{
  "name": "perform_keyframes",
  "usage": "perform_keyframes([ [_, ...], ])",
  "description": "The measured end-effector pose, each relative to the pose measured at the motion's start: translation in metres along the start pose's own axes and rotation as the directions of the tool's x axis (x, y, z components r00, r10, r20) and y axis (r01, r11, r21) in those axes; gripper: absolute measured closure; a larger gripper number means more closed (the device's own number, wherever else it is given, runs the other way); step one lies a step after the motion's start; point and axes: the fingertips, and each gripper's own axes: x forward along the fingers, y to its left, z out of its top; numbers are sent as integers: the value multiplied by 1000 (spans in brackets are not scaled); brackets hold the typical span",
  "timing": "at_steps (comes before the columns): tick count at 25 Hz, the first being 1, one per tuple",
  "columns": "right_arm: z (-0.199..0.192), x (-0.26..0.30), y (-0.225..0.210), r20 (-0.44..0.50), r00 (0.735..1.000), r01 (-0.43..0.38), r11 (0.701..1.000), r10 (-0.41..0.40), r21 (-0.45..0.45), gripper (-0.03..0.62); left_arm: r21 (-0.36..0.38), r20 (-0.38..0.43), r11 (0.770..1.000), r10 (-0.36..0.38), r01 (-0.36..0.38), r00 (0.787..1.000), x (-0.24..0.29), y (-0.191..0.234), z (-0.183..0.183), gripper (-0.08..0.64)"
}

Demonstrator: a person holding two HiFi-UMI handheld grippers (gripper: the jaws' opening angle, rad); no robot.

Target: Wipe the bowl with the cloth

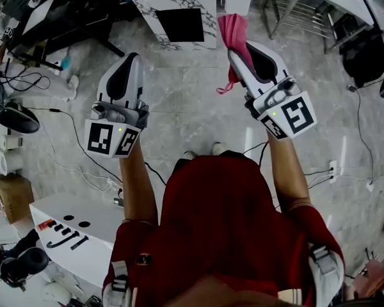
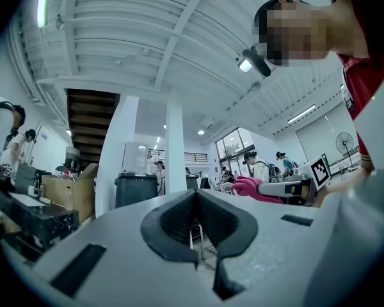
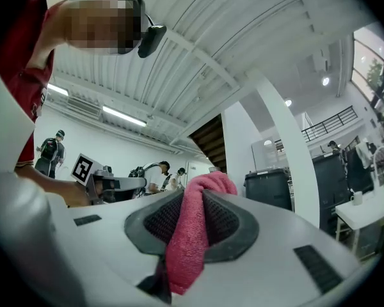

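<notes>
A pink cloth (image 1: 233, 40) is pinched in my right gripper (image 1: 233, 50), which is held up over the floor at the upper right of the head view. Seen from the right gripper view, the cloth (image 3: 192, 235) runs between the shut jaws and bunches above their tips. My left gripper (image 1: 133, 57) is raised at the left, shut with nothing between its jaws; in the left gripper view its tips (image 2: 195, 194) meet. That view also shows the cloth (image 2: 249, 187) and the right gripper off to the right. No bowl is in sight in any view.
A marble-patterned white table (image 1: 179, 11) stands ahead on the grey tiled floor. A white bench with tools (image 1: 70, 232) is at the lower left, cables (image 1: 70, 133) trail across the floor, and dark equipment (image 1: 45, 11) sits at the upper left. Other people stand in the hall.
</notes>
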Motion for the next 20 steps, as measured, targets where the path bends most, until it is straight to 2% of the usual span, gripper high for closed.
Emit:
perform_keyframes([
  [11,-6,3,-47,8,1000,-27,1000,27,0,506,29,-41,999,22,-21,999,39,-7,-15,554],
  [20,-31,50,-75,-22,1000,-11,1000,10,-18,506,16,-39,1000,22,-22,999,75,46,-43,554],
])
